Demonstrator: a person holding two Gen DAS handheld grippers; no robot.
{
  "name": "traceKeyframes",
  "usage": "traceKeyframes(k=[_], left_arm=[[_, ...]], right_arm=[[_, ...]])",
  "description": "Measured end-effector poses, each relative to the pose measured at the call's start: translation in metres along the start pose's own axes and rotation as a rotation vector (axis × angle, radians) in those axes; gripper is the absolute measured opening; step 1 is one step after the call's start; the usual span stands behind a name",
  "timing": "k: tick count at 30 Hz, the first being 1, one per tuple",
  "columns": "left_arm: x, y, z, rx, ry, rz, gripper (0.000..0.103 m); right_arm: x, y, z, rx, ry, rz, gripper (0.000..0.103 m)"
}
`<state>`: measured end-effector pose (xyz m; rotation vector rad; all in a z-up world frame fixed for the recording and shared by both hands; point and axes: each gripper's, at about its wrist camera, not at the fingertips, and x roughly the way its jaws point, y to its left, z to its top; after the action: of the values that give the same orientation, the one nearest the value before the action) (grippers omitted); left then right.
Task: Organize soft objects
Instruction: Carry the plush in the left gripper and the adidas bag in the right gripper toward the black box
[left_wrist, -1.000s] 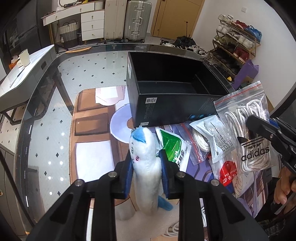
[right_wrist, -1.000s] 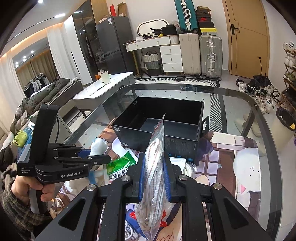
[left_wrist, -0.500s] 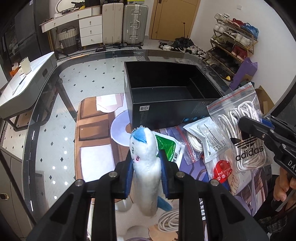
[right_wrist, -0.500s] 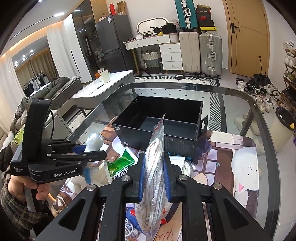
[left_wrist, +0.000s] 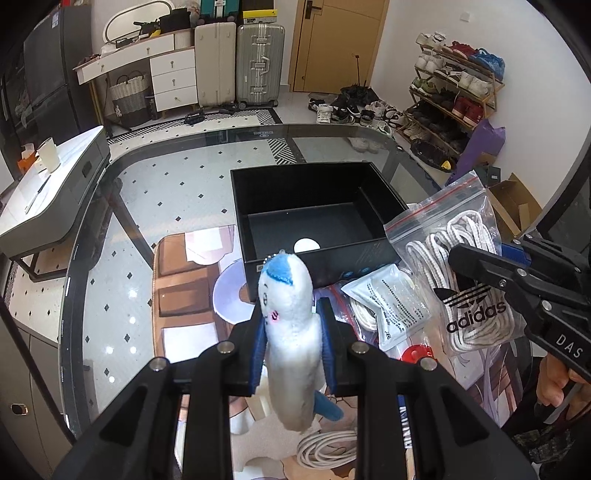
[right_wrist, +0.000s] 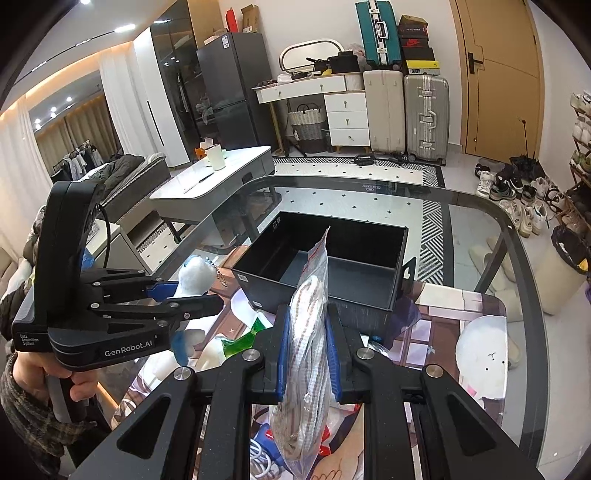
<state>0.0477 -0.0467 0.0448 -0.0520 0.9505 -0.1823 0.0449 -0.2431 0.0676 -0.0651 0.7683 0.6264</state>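
Left gripper (left_wrist: 293, 343): jaws pinching the plush (left_wrist: 290, 332) at mid-body. Plush white with blue cap and blue tail fin, held upright and clear of the table (left_wrist: 110, 258); bead chain hangs off its head in the right wrist view. Blue pads (left_wrist: 260, 339) press on both flanks.

Right gripper (right_wrist: 306, 350): jaws pinching the bag (right_wrist: 306, 332), a clear zip bag of white cord. Bag held edge-on and upright, top reaching up in front of the bin (right_wrist: 325, 266), bottom hanging below the fingers. In the left wrist view the same bag shows a black Adidas logo and a red zip strip; it hangs at the bin's near right corner.

Bin: black, open-topped, sits on the glass table past both grippers. Left wrist view shows a white round label on its floor; nothing else seen inside. One divider wall visible on its right side.

On the table between grippers and bin, on a printed mat (left_wrist: 184, 295):
- white pouch (left_wrist: 391, 306) with printed text, just in front of the bin
- green packet (right_wrist: 245, 338), partly hidden behind the right gripper
- loose white cord coil (left_wrist: 325, 448) at the near edge
- red item (left_wrist: 417, 354) under the pouch, kind unclear

A white round cushion (right_wrist: 480, 350) lies at the table's right edge.
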Motion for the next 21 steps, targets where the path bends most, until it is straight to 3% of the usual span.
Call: traceKeyframes(k=[21], left_arm=[[-0.015,-0.007,0.041,0.017,-0.042,-0.005,0.024]], right_arm=[[-0.005,0.002,0.045,-0.005,-0.018,0.002,0.017]])
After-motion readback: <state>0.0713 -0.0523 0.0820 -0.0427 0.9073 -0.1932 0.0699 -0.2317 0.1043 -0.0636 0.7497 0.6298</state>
